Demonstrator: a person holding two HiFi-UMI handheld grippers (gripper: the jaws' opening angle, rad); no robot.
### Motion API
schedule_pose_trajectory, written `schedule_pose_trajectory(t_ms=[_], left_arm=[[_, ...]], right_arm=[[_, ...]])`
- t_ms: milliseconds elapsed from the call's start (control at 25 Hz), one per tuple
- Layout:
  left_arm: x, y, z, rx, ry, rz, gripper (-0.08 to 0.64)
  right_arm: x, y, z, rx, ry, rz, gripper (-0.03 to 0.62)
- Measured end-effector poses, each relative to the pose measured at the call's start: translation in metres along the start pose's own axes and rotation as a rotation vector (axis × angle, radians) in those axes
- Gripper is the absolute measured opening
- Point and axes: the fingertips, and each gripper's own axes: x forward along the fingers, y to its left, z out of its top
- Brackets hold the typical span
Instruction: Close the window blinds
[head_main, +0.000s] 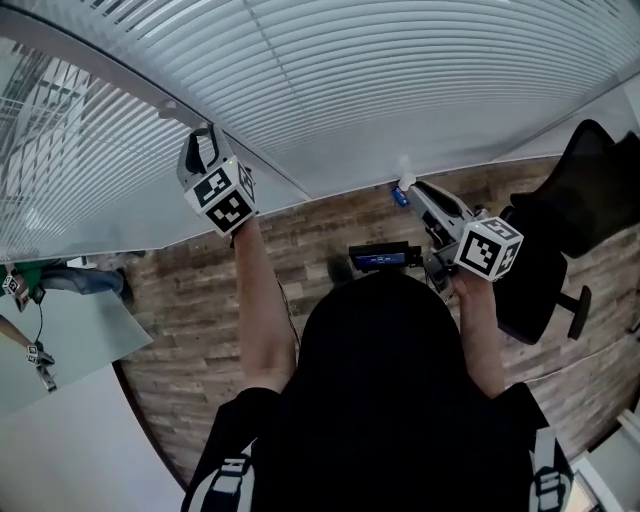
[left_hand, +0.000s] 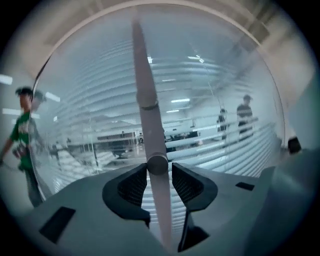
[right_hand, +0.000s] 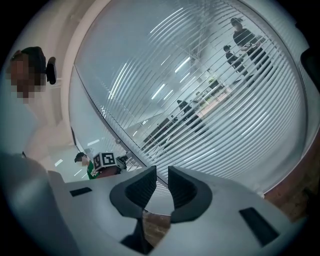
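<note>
From the head view, the person's left arm (head_main: 262, 310) is stretched up and forward, bare forearm nearly straight, lifting the left gripper (head_main: 203, 135) to the window frame (head_main: 120, 75) where two panels of the window blinds (head_main: 400, 80) meet. The right arm (head_main: 482, 335) is bent and kept closer to the body, and the right gripper (head_main: 408, 186) points up towards the lower edge of the blinds, apart from them. A black office chair (head_main: 570, 220) stands on the wood floor (head_main: 200, 330) to the right. In the left gripper view, the tilt wand (left_hand: 145, 85) runs straight down the middle and passes between the jaws, which are closed in on it from both sides, with its round collar sitting at their tips. Behind it the slats lie partly open, and an office with people shows through them. A person in green (left_hand: 22, 135) stands at the far left. In the right gripper view, the jaws stand a little apart with nothing between them. The slats fill the view ahead, and the other gripper's marker cube (right_hand: 102, 161) shows low on the left.
</note>
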Motion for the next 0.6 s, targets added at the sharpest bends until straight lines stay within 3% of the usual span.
schedule_pose_trajectory(t_ms=[80,120,200,320,440,520,600], left_arm=[[-0.005,-0.004,0.0,-0.242,-0.03,-0.083,0.165],[-0.006,-0.003,0.001,-0.321,-0.044,-0.106,0.167],[-0.006,0.0,0.003,-0.396,-0.061,-0.125,0.167],[-0.005,0.005,0.007,-0.399,-0.063,-0.105,0.166],[-0.004,0.008,0.004,-0.253,-0.034,-0.045,0.138],[-0.002,0.007,-0.001,-0.036,0.009,0.022,0.138],[0.0,0.007,-0.005,0.229,0.052,0.105,0.137]], right_arm=[[-0.002,-0.001,0.0,0.0,-0.002,-0.003,0.075],[-0.002,-0.002,0.001,0.0,-0.002,-0.005,0.075],[-0.002,-0.002,0.0,0.0,-0.003,-0.006,0.074],[-0.001,-0.003,0.001,0.002,-0.007,-0.006,0.075],[-0.002,-0.004,0.001,0.004,-0.01,-0.011,0.075],[-0.003,-0.005,0.001,0.004,-0.008,-0.017,0.075],[-0.003,-0.006,0.001,0.004,-0.007,-0.018,0.075]])
